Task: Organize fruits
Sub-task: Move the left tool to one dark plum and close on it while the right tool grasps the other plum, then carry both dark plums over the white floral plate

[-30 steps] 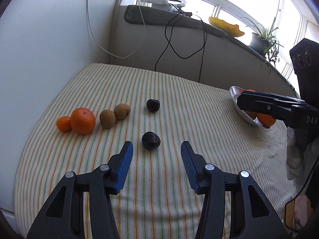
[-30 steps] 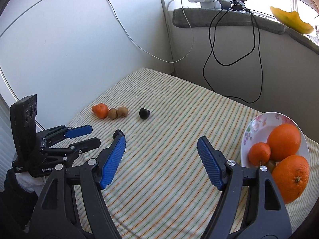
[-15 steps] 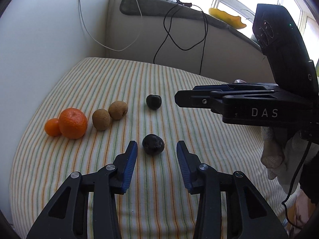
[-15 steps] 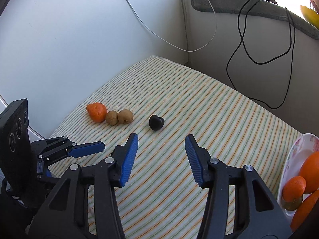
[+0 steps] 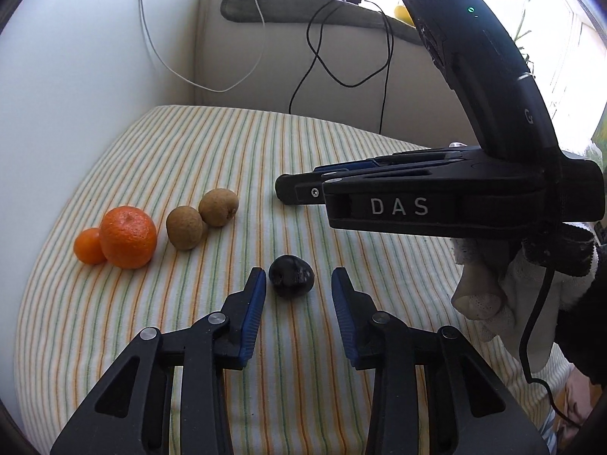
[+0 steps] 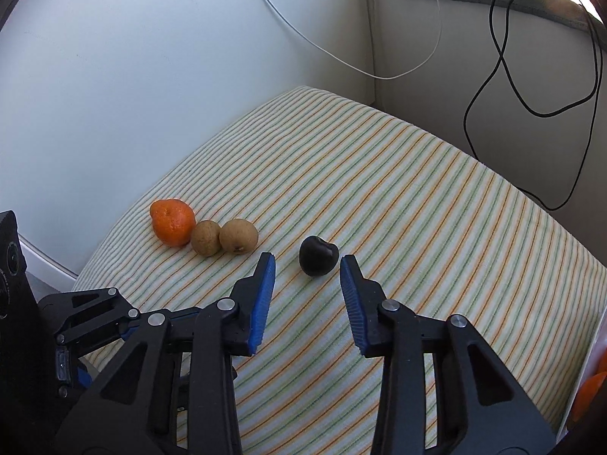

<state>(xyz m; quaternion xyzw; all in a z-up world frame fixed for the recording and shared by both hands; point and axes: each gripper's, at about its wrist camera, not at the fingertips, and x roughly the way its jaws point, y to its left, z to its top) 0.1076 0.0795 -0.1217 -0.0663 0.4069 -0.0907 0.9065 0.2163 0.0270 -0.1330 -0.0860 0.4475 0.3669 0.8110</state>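
Two grabs at once here: your left gripper (image 5: 297,290) is closing with the near plum (image 5: 291,275) between its blue pads (image 5: 255,303), and your right gripper (image 6: 307,278) is closing around the far plum (image 6: 318,255). Neither grip has landed yet; a gap shows between pad and fruit on both sides, so both tools count as unclenched, holding nothing. In the left wrist view the near plum sits just inside the fingertips, nearer the left pad, with more gap to the right one. In the right wrist view the far plum sits at the very tip line and off toward the right pad, nearly touching it. To do this well, push each gripper a bit further forward so the pads meet the fruit's widest part, not its near edge, and recentre the right one; round smooth fruit likely squirts out of a tip pinch. Squeeze gently, the skin looks soft. Both plums lie on the striped cloth (image 6: 417,197), apart from the row of kiwis (image 5: 184,227) and the orange (image 5: 128,237) at the left, so you probably won't bump those. Lift straight up once gripped.
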